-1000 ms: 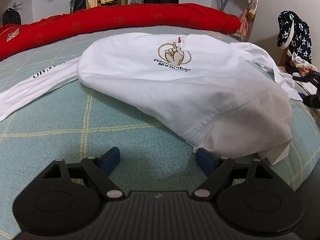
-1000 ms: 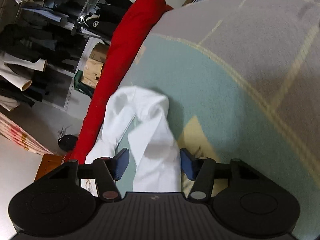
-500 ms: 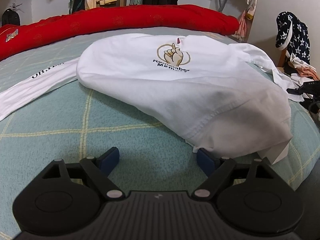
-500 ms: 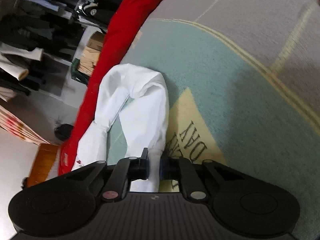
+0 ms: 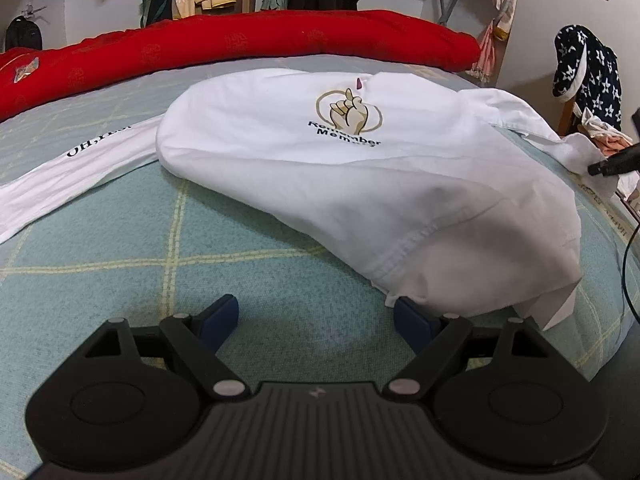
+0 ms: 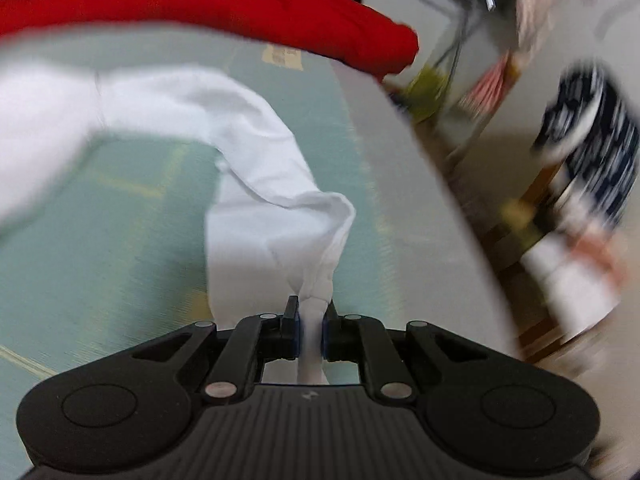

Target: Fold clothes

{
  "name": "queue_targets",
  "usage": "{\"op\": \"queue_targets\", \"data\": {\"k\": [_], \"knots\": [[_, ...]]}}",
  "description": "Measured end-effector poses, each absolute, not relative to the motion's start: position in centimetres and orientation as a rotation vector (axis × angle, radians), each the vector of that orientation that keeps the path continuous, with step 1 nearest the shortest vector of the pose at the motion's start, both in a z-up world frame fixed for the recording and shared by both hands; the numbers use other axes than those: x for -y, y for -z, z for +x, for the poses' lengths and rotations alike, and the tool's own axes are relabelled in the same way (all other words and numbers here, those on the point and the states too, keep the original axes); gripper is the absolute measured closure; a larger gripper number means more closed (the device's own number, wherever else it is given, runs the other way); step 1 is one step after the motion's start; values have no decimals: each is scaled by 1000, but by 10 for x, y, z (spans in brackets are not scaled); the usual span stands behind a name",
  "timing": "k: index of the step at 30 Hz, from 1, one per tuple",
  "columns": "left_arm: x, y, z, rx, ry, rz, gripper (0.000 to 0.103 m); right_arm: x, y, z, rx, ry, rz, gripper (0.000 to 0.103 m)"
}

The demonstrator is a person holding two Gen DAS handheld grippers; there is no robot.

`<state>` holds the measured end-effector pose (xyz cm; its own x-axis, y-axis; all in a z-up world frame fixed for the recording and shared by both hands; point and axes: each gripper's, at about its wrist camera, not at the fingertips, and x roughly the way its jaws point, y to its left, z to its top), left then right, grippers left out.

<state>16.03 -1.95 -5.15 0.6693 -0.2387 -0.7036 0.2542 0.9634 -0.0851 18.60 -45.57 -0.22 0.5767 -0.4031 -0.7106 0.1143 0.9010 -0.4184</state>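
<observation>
A white long-sleeved shirt (image 5: 360, 160) with a hand logo lies spread on the teal checked bed sheet (image 5: 120, 280). Its printed left sleeve (image 5: 80, 164) stretches out to the left. My left gripper (image 5: 316, 316) rests open just before the shirt's hem, nothing between its blue pads. My right gripper (image 6: 310, 320) is pinched on the cuff of the right sleeve (image 6: 260, 168) and holds it lifted off the sheet. Its jaws are opening very slightly with the cloth still pressed between the pads. Its dark fingers (image 5: 612, 164) show at the far right of the left wrist view.
A red quilt (image 5: 240, 48) lies rolled along the far side of the bed. Beyond the bed's right edge stands a chair with a navy star-print garment (image 5: 588, 68) and other clothes. Hanging clothes and racks line the back wall.
My right gripper shut on the sleeve cuff, then rolled and lifted, pulling the sleeve up and across. The left gripper and the shirt body stayed put.
</observation>
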Motion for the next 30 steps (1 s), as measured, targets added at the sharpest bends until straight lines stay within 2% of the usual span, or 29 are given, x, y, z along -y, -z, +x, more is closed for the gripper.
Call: {"op": "queue_targets", "data": {"k": [8, 18, 20, 22, 24, 26, 28, 30], "knots": [[18, 47, 166, -793, 229, 8, 18, 472, 28, 220, -939, 477, -877, 90], [26, 49, 174, -819, 185, 37, 18, 534, 19, 268, -767, 648, -1097, 89], [28, 49, 174, -821, 177, 42, 18, 542, 19, 271, -726, 659, -1092, 83], [29, 49, 173, -824, 172, 42, 18, 550, 23, 271, -718, 660, -1062, 81], [28, 49, 174, -825, 173, 41, 18, 556, 36, 261, -754, 615, -1046, 75], [28, 49, 174, -827, 172, 39, 18, 560, 51, 247, -801, 555, -1045, 64], [28, 49, 174, -827, 172, 40, 18, 562, 67, 231, -853, 515, -1049, 57], [28, 49, 174, -827, 173, 40, 18, 564, 77, 214, -902, 488, -1034, 57]]}}
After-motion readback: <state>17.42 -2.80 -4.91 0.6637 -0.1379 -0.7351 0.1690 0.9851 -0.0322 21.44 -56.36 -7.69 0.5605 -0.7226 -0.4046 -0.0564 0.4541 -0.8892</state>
